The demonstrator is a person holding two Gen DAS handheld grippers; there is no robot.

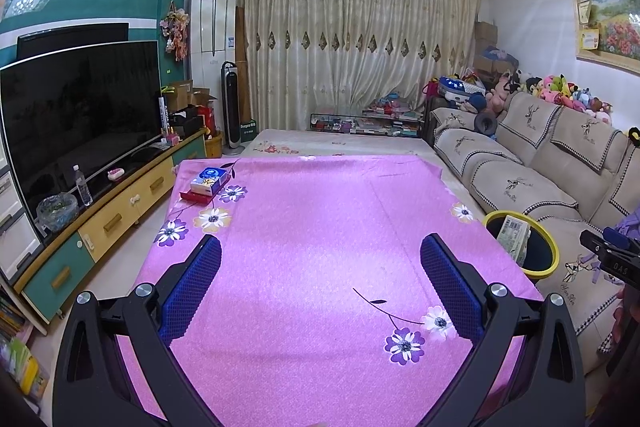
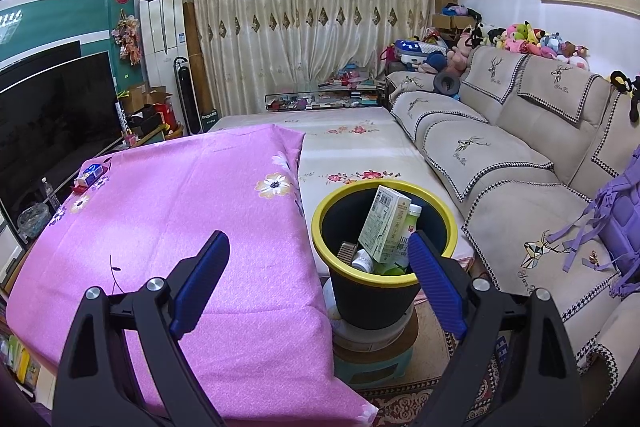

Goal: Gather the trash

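1. Bin (image 2: pixel 384 227) — black with a yellow rim, standing on a low stool just beside the table's right edge, between table and sofa. It holds a pale carton (image 2: pixel 384 223) leaning upright, a green-capped bottle and some smaller items I cannot identify.
2. Progress, as judged: collection looks largely done. The trash in view is in the bin, and most of the table is bare.
3. Remaining: a tissue box (image 1: pixel 208 179) resting on a flat red item sits at the table's far left corner. Whether either counts as trash cannot be told; they look more like household goods.
4. Left gripper (image 1: pixel 320 283): fingers spread wide over the middle of the table, grasping nothing.
5. Right gripper (image 2: pixel 320 283): fingers likewise released and empty, poised near the table's right edge with one blue finger overlapping the bin's rim in the view — contact cannot be confirmed.
6. Surface: the table carries a pink cloth (image 1: pixel 320 227) printed with flowers, lying flat and draping over the near corner.
7. Room: a beige sofa (image 2: pixel 500 163) runs along the right, soft toys lined on its back and a purple bag on its near seat. A television (image 1: pixel 80 115) stands on a low cabinet to the left. Drawn curtains cover the far wall.
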